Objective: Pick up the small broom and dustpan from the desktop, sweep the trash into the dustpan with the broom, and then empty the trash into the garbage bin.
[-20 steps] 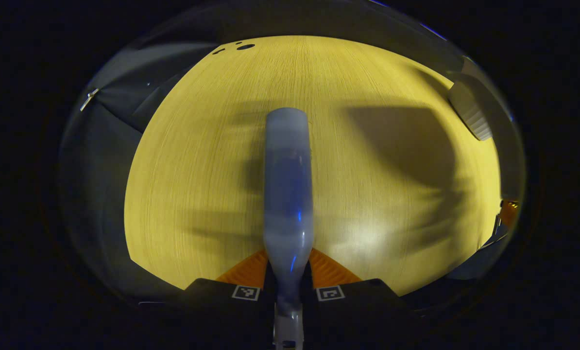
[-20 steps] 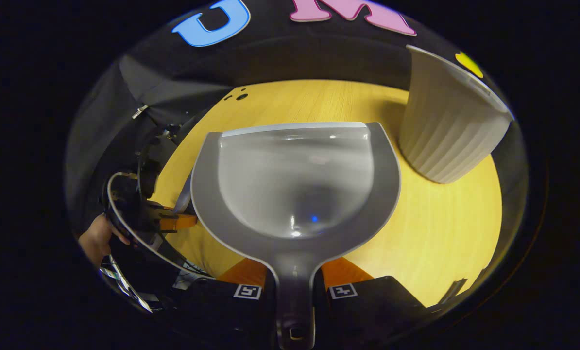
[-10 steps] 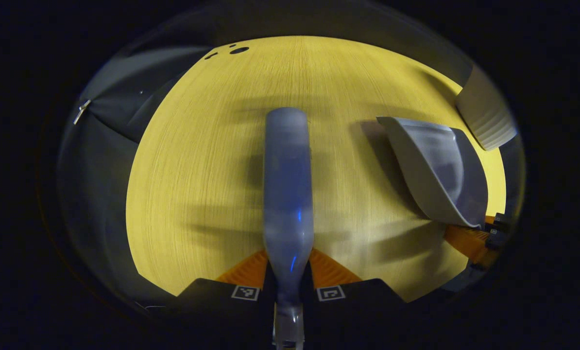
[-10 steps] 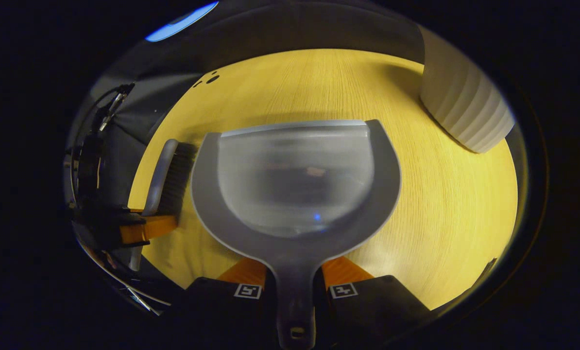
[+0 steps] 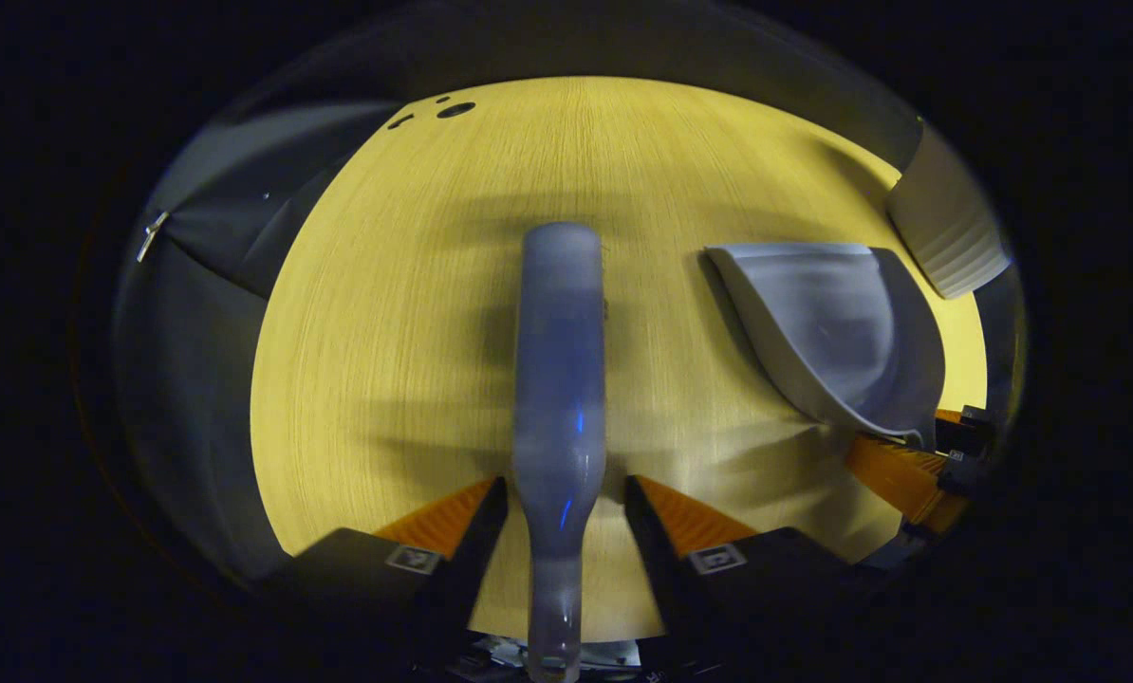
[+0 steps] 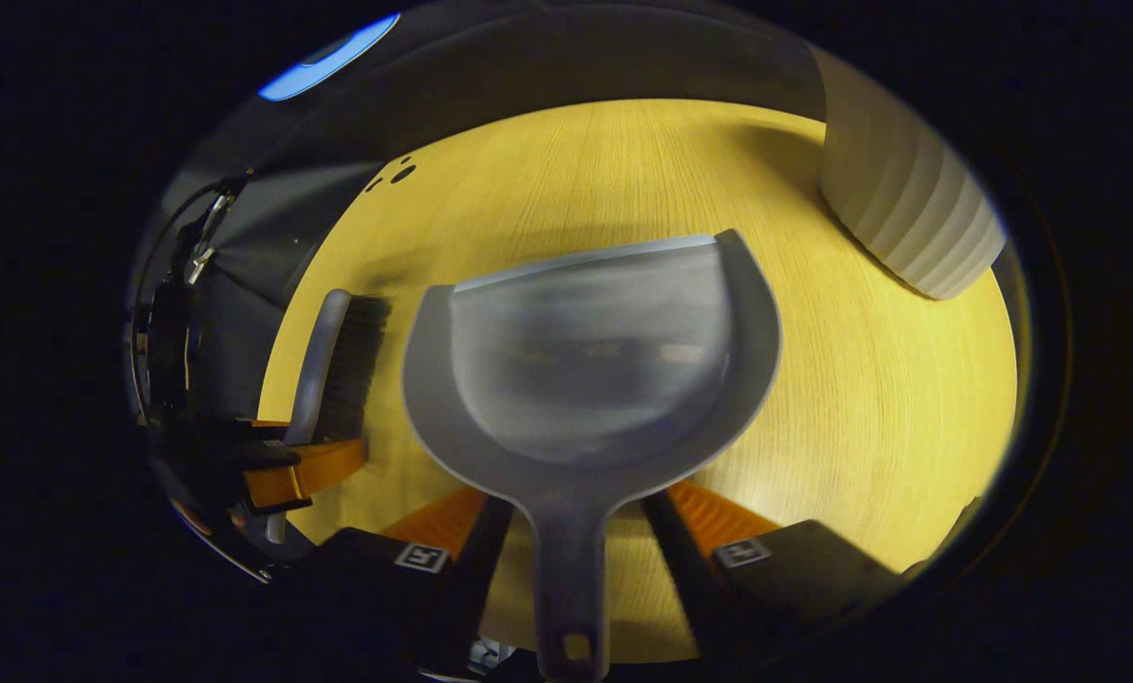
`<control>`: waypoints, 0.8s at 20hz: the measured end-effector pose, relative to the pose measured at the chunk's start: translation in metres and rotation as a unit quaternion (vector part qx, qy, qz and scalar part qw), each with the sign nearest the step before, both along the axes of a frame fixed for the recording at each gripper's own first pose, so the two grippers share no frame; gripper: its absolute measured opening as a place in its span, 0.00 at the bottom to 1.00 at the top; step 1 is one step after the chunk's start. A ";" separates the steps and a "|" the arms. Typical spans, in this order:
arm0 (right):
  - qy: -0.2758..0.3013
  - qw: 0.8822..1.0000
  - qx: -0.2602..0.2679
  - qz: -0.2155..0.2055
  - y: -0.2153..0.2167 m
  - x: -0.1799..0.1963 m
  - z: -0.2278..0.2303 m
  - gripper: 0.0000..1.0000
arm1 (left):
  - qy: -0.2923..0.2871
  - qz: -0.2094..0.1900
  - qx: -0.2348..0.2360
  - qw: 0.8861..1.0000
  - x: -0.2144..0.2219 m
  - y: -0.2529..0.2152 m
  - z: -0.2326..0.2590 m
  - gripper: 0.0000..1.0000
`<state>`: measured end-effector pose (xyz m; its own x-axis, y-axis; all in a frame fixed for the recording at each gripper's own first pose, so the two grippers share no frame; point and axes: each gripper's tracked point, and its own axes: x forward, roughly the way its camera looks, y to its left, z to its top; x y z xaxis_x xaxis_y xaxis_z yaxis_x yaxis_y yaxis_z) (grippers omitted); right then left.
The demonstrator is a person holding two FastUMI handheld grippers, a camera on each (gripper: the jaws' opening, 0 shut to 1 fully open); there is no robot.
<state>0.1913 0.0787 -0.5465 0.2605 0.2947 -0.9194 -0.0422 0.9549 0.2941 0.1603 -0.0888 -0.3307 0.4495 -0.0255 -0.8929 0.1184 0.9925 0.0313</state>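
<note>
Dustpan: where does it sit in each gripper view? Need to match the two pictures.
Left gripper view: the dustpan lies right of centre on the desktop, seen from its side.
Right gripper view: the dustpan sits in the centre, its handle running down between the open fingers.
Shared landmark: the ribbed white garbage bin, at the upper right beyond the dustpan in both views.

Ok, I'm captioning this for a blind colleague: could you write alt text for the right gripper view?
The right gripper is open, its fingers apart from the handle of a grey dustpan lying on a yellow wooden desktop. A small broom lies left of the dustpan, and a ribbed white bin stands upper right.
</note>
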 end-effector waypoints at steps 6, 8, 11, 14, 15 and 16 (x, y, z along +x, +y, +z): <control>-0.111 0.993 -0.026 -0.008 -0.034 0.012 0.055 0.99 | -0.113 0.011 -0.009 0.993 -0.022 0.002 0.068 0.98; -0.165 0.985 -0.027 -0.030 -0.046 0.023 0.093 0.99 | -0.171 0.023 -0.022 0.985 -0.030 0.001 0.100 0.98; -0.259 0.962 -0.041 -0.080 -0.073 0.032 0.164 0.99 | -0.259 0.034 -0.053 0.964 -0.052 -0.004 0.152 0.98; -0.341 0.931 -0.060 -0.114 -0.090 0.017 0.231 0.99 | -0.365 0.021 -0.074 0.928 -0.095 -0.007 0.208 0.98; -0.363 0.922 -0.064 -0.119 -0.093 0.010 0.251 0.99 | -0.389 0.019 -0.083 0.917 -0.109 -0.007 0.218 0.98; -0.385 0.912 -0.069 -0.120 -0.094 0.003 0.267 0.99 | -0.409 0.019 -0.090 0.908 -0.122 -0.007 0.227 0.98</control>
